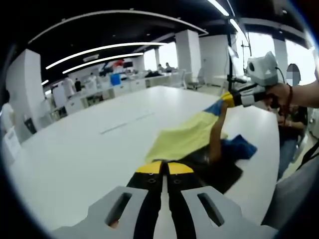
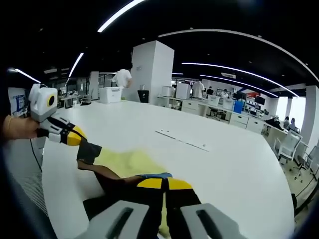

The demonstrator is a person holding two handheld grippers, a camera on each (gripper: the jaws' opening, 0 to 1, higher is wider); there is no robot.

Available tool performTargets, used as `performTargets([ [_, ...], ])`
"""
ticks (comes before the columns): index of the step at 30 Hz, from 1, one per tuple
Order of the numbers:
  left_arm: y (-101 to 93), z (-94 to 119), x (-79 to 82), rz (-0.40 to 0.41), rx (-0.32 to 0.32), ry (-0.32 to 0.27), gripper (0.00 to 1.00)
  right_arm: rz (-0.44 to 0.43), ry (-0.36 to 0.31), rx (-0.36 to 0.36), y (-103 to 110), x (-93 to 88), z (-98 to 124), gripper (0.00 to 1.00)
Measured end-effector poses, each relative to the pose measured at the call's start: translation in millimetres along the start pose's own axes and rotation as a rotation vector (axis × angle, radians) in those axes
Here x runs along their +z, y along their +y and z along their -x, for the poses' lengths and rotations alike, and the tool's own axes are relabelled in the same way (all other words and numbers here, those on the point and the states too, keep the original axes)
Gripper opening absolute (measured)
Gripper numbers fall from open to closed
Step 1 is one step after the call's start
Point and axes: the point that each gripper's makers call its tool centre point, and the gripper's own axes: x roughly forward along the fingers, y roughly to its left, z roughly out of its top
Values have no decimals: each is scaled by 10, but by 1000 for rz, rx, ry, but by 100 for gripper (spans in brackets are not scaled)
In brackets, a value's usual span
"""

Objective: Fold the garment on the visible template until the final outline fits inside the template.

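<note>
Fingers (image 1: 152,168) of both grippers pinch the lifted garment (image 1: 187,137).

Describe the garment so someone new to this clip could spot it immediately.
Start at the big white table. On its near edge lies the garment, a crumpled piece with yellow, black and blue panels, pinched at two corners by the left tool and right tool. It is the one coloured cloth on the table.

We find no legible text, label, brand or number in either view. A blue sign (image 2: 18,102) on the far wall carries marks too small to read.
</note>
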Motion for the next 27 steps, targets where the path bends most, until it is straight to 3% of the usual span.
performTargets([
  [8,124,22,341,20,5,-76,0,10,-55,-33,-130,337,4,0],
  [13,188,28,525,75,-6,-117,0,18,-73,-41,-204,492,-26,0],
  [19,256,21,686,71,-4,-135,0,24,-81,-45,-303,645,-71,0],
  [27,377,-65,947,133,-37,-154,0,-32,-86,-44,-472,852,-192,0],
])
